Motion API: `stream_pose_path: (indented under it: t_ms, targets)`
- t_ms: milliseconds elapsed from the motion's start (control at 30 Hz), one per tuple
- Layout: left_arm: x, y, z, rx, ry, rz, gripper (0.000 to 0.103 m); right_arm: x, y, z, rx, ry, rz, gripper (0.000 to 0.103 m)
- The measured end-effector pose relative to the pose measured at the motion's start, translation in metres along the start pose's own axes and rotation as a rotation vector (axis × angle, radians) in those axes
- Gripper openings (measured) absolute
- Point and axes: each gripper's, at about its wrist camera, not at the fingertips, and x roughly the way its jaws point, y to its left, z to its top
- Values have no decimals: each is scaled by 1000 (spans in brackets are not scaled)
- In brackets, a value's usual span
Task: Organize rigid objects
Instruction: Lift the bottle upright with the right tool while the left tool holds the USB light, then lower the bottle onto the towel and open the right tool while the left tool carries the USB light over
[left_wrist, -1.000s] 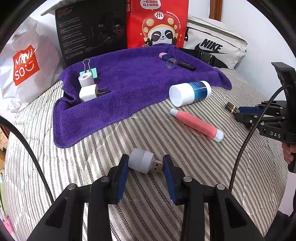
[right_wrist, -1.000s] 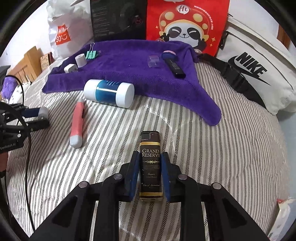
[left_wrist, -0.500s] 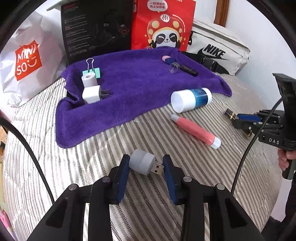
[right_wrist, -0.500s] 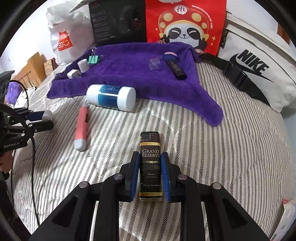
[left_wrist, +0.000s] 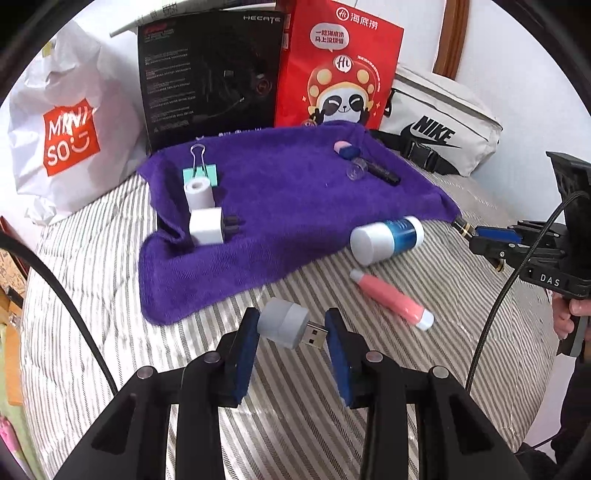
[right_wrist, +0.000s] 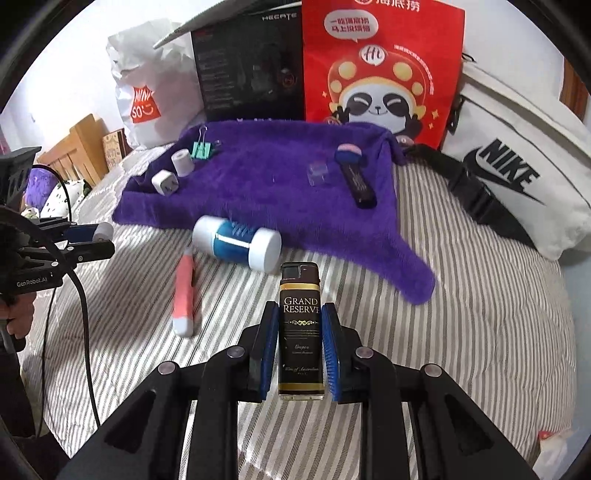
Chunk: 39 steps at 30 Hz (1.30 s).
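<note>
Above the striped bed (left_wrist: 110, 280), near its front edge, the left gripper (left_wrist: 291, 332) pinches a small grey USB plug light (left_wrist: 286, 323) crosswise between its blue pads, the metal plug end against the right pad and the round cap against the left one. The right gripper (right_wrist: 300, 332) is clamped on a dark lighter (right_wrist: 300, 328) labelled "Grand Reserve", which stands lengthwise between the pads with its top end sticking out past the fingertips. On the bed, a purple towel (left_wrist: 288, 206) is spread toward the far edge; on its left part lie a white charger plug (left_wrist: 207, 230), a small white roll (left_wrist: 198, 192) and a teal binder clip (left_wrist: 201, 171), and on its right part a dark stick with a pink end (left_wrist: 369, 164) and a small clear cap (left_wrist: 356, 170). Just off the towel's near edge lies a blue and white bottle (left_wrist: 384, 238) on its side, touching the cloth, and nearer the front a pink tube (left_wrist: 391, 299) lies on the striped cover. Along the far edge stand a white Miniso bag (left_wrist: 62, 129), a black box (left_wrist: 210, 77), a red panda bag (left_wrist: 336, 70) and a white Nike pouch (left_wrist: 443, 125).
</note>
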Motion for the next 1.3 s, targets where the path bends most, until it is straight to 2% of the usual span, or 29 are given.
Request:
stream_pose_path:
  t_ms: [367,567,800,1000,1300]
  targets:
    - [3,13,29,-17,-20,-3,35,4,-14,44,-12,-36,36,23]
    - [12,27,53,-36,-26,3,35,20,-26,72,-8,-30,75,23]
    - [24,32,89,-5,-29,9,35,46,-39,100,-21,-5,80,23]
    - [37,33,116,25,-28,10,35,73,-45,108,-51,51,75,23]
    - [61,35,133,54,-11,-2,35,106,-41,102,-81,129,57,23]
